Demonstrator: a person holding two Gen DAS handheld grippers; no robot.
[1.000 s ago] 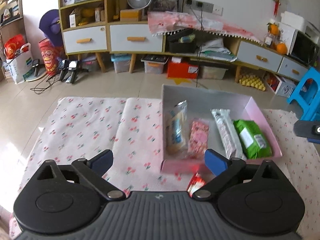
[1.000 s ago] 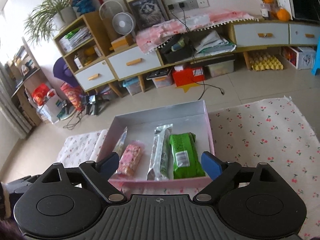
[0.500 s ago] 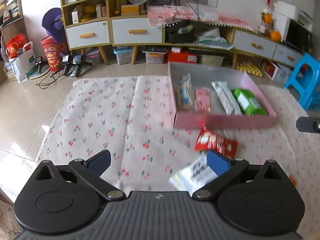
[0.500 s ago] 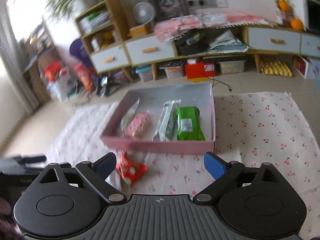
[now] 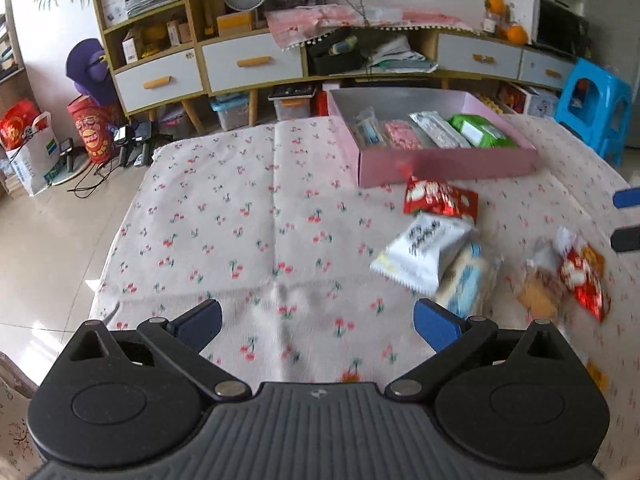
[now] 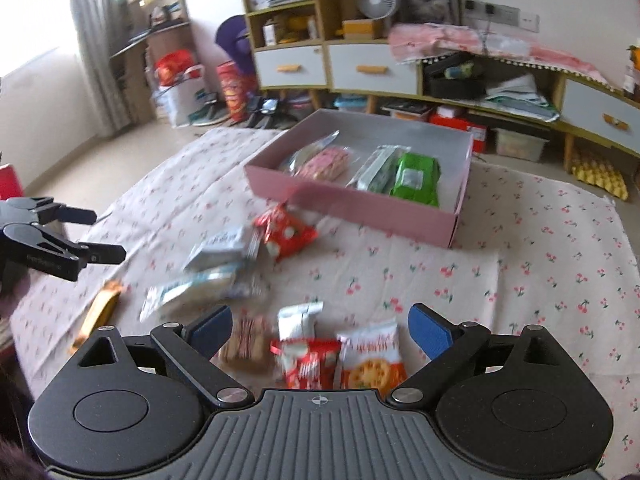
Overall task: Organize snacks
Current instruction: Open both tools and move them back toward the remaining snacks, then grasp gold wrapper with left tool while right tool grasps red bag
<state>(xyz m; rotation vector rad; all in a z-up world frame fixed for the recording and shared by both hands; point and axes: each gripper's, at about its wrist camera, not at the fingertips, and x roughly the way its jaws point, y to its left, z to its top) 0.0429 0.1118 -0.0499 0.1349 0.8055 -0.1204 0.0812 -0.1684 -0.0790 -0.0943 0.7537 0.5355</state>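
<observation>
Snacks: loose packets (image 6: 308,356) on cloth, outside pink box (image 6: 360,208).
Nearest: right gripper (image 6: 320,330), packets directly ahead between its jaws.
Jaws: both spread, empty; left gripper (image 5: 318,320) over bare cloth.

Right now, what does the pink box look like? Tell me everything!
The pink box is a shallow, open, lidless tray that looks like cardboard, pink outside and pale grey inside. It sits flat on the cherry-print cloth. Four snack packets lie side by side inside, one bright green. A red packet lies just outside its front wall.
</observation>
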